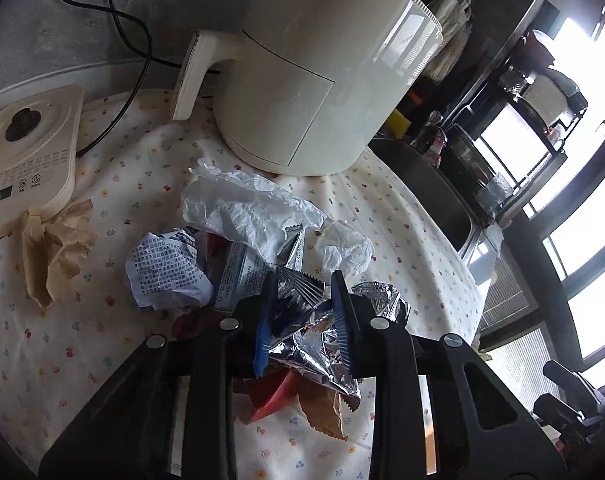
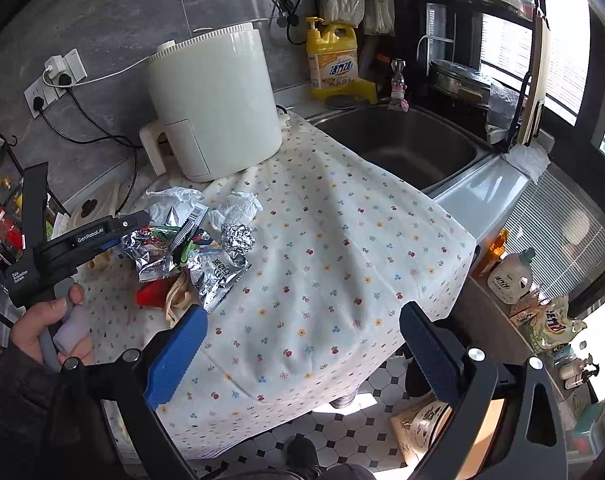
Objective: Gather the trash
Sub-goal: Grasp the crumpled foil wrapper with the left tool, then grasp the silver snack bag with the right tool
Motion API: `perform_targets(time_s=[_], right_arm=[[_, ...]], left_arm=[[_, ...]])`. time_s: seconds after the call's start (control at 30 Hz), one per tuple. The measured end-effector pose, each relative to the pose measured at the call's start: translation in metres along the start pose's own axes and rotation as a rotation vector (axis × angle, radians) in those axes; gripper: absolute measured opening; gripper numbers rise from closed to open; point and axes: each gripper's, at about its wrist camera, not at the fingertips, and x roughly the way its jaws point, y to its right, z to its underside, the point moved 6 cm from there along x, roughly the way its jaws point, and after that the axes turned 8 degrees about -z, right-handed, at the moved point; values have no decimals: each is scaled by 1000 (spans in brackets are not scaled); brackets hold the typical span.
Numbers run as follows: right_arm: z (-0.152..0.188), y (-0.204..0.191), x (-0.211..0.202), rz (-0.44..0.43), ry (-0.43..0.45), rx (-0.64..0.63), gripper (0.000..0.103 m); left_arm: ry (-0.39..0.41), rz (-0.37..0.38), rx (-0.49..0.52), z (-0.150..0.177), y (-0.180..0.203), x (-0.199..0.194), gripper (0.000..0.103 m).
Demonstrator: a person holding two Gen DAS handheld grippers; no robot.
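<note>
Trash lies heaped on the counter's flowered cloth (image 2: 342, 272), and the nearest piece, a crinkled silver foil wrapper (image 1: 302, 336), sits squeezed between the ribbed blue pads (image 1: 342, 320) of the left tongs (image 1: 302, 316), which are clenched on it; the foil buckles into sharp shiny folds where the pads press. Under the tongs' frame poke out a red scrap (image 1: 272, 398) and a brown paper piece with a zigzag cut edge (image 1: 324, 412). Just beyond the left tongs' tips lie a crumpled white sheet printed in dense blue text (image 1: 162, 272), a flat silvery sachet (image 1: 242, 276) and a small wad of white tissue (image 1: 344, 246); further on is a larger rumpled white plastic film (image 1: 246, 204), thin and translucent. Off to the left of the tongs a crushed tan paper (image 1: 50, 256) rests against a cream flat appliance base with buttons (image 1: 26, 152). From the right wrist view, the right tongs (image 2: 302, 356) stand released, their blue pads wide apart with nothing between them, over bare cloth; the pile lies ahead and to their left, including a tight foil ball (image 2: 238, 238) and a printed silver packet (image 2: 222, 276). A hand (image 2: 50, 332) grips the left tool's handle beside the heap. Behind the pile stands a smooth cream cylindrical air fryer (image 2: 214, 108), and to the right of it a steel sink (image 2: 402, 148).
</note>
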Motion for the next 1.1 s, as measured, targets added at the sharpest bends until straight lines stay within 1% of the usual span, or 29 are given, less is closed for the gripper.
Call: perform_targets(time_s=[0.03, 0.13, 0.3, 0.4, 0.57, 0.67, 0.77, 0.9, 0.97, 1.03, 1.07, 1.1], right_arm=[[-1, -2, 5, -10, -7, 9, 95], [-5, -8, 24, -47, -31, 30, 95], [-8, -32, 50, -103, -67, 9, 94], [-8, -43, 64, -152, -104, 26, 94], [-15, -59, 86, -206, -143, 18, 95], [-19, -65, 110, -204, -176, 8, 95], [-17, -67, 137, -181, -237, 13, 95], [-10, -61, 162, -138, -280, 13, 95], [-5, -57, 170, -130, -301, 28, 90], [3, -54, 177, -146, -329, 41, 84], [3, -55, 176, -143, -310, 25, 84], [3, -57, 175, -147, -304, 6, 74]], left_arm=[[13, -3, 8, -1, 1, -3, 17], [59, 9, 19, -7, 2, -19, 14], [125, -9, 7, -17, -8, -46, 13], [160, -28, -9, -18, -18, -62, 13], [189, -86, -52, -13, -43, -84, 13], [204, -130, -96, -9, -63, -97, 13], [223, -168, -128, -4, -81, -114, 13], [221, -225, -183, 9, -108, -124, 13], [210, -243, -209, 17, -118, -125, 13], [202, -250, -222, 22, -123, -125, 13], [199, -252, -223, 24, -123, -124, 13], [196, -253, -222, 26, -123, -123, 13]])
